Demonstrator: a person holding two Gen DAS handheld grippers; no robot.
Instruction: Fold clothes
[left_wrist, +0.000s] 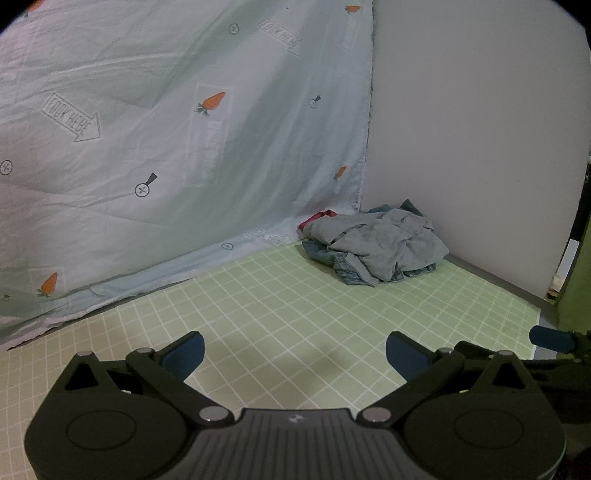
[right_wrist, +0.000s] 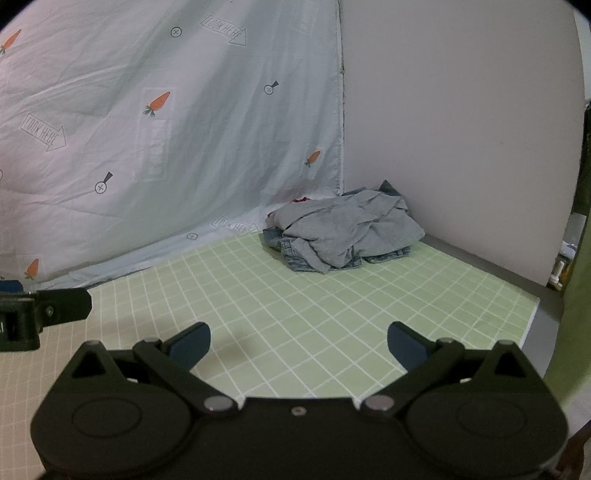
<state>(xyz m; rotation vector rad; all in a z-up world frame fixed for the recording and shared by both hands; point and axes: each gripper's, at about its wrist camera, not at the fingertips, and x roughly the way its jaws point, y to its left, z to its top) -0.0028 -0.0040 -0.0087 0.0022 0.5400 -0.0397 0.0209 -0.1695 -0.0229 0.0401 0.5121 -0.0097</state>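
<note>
A crumpled pile of clothes (left_wrist: 373, 243) lies in the far corner of the green grid mat (left_wrist: 280, 314): a grey garment on top, blue denim under it, a bit of red cloth behind. The pile also shows in the right wrist view (right_wrist: 347, 232). My left gripper (left_wrist: 295, 354) is open and empty, low over the near part of the mat, well short of the pile. My right gripper (right_wrist: 299, 345) is open and empty too, beside the left one. The left gripper's body shows at the left edge of the right wrist view (right_wrist: 44, 314).
A pale sheet (left_wrist: 166, 147) printed with carrots and arrows hangs behind the mat on the left. A plain white wall (left_wrist: 480, 129) stands at the right. The mat's right edge (right_wrist: 532, 317) drops to a grey table rim.
</note>
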